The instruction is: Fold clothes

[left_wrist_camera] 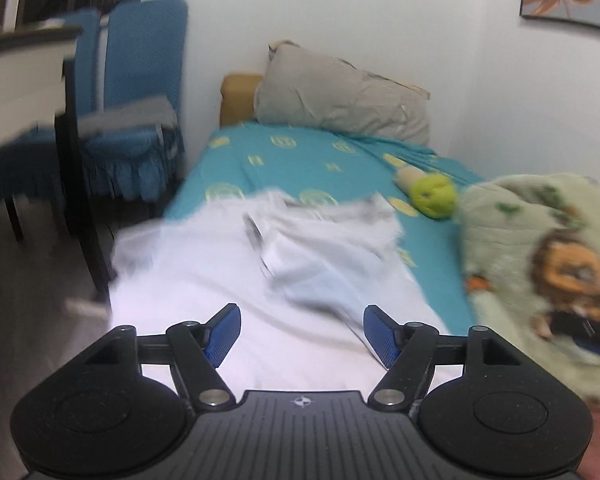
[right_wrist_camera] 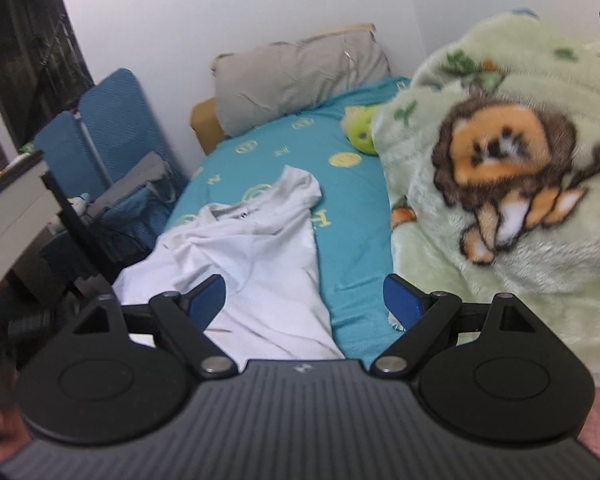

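A white garment (right_wrist_camera: 256,248) lies crumpled on the teal bedsheet (right_wrist_camera: 352,208), running from the near left corner of the bed toward its middle. In the left wrist view the same white garment (left_wrist_camera: 228,276) fills the near bed, blurred, with a folded bunch at its far end. My left gripper (left_wrist_camera: 302,334) hovers over it, jaws open, nothing between the blue pads. My right gripper (right_wrist_camera: 304,300) is open too, above the garment's right edge and the bare sheet, holding nothing.
A grey pillow (right_wrist_camera: 296,80) leans at the head of the bed. A green fleece blanket with a lion print (right_wrist_camera: 500,184) heaps along the right side, with a green plush toy (right_wrist_camera: 360,128) beside it. Blue chairs (left_wrist_camera: 140,92) and a white table (left_wrist_camera: 20,80) stand left of the bed.
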Demonstrator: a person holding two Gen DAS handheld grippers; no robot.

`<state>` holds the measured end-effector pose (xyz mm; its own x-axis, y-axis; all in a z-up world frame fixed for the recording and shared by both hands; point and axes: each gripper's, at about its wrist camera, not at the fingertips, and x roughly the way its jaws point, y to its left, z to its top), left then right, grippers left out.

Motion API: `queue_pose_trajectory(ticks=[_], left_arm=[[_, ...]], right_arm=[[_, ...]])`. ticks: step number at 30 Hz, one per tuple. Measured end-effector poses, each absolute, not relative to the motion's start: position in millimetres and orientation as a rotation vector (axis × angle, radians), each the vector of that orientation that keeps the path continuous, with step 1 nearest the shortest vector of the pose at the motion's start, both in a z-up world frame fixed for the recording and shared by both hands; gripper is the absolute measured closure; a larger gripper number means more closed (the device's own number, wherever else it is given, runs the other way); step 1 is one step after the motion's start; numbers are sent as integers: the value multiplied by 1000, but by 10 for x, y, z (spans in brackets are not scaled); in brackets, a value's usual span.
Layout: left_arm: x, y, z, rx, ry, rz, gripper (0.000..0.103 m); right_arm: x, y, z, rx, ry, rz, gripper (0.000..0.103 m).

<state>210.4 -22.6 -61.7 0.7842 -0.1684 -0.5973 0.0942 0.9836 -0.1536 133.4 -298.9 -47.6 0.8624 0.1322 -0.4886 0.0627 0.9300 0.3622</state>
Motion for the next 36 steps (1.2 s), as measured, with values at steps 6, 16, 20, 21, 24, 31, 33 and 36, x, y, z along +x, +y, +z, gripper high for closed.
queue_pose_trajectory(ticks=[6,16,20,21,24,31,33,36], left_arm=[[1494,-608,-842,-280,817,-318,33],[1540,-1704,-1584,-375,1118,-532,45],[1691,-1781,-1764,-437,1164,-562,79],[1725,-1769,-1789,-472,1174,-579,98],[1767,-1640,-1797,-565,1201,-604,101],[1782,-851,-1392,-636,1232,-631,101],[1786,-588,-1290,-629,1229,-603,101],[1780,-189,-1214,-611,1202,-544,101]], right_arm=[[859,-3416,-154,474,457,-12,16],[718,-4168,-277,601,408,-205,15],[836,-4192,-379,610,429,-192,15],[845,-4199,-394,612,434,-193,15],[845,-4234,-425,631,442,-193,15],[853,-4225,-436,637,454,-191,15],[884,-4172,-441,617,472,-186,15],[933,-4060,-454,583,497,-173,15]])
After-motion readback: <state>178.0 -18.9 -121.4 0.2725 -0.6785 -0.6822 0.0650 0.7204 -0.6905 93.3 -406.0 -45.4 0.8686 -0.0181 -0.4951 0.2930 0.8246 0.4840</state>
